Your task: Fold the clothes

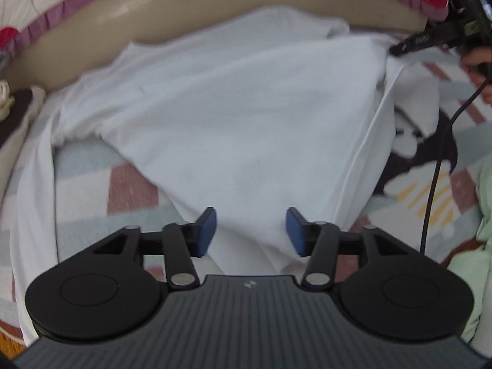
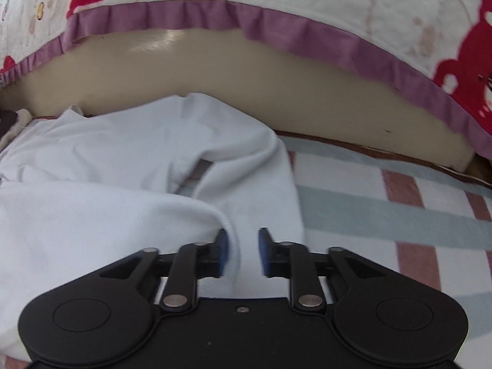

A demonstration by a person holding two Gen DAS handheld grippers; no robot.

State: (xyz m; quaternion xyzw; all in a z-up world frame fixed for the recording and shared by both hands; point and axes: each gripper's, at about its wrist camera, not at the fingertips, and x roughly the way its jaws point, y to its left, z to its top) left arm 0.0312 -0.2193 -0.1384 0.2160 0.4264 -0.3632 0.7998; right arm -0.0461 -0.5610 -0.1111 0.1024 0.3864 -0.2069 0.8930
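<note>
Lying spread over the bed (image 2: 384,203), across its checked cover, with the far edge up against the beige bed frame (image 1: 190,9): white garment (image 1: 240,117), rumpled, one side turned in over itself. Judged soft, light and limp, so likely to sag and drag rather than hold any shape; not fragile, not slippery, but prone to bunching. Best taken at a hem or corner, pinching a double layer, such as the long seamed edge (image 1: 366,153) on the right of the left wrist view. Pointing steeply down at the cloth: left hand-held gripper (image 1: 250,230), blue pads well apart, fabric below and between them but not pinched. Likewise tilted down at the folded-over flap near the garment's right edge: right hand-held gripper (image 2: 243,252), pads apart by a narrower gap, a fold of cloth lying between them, nothing clamped
</note>
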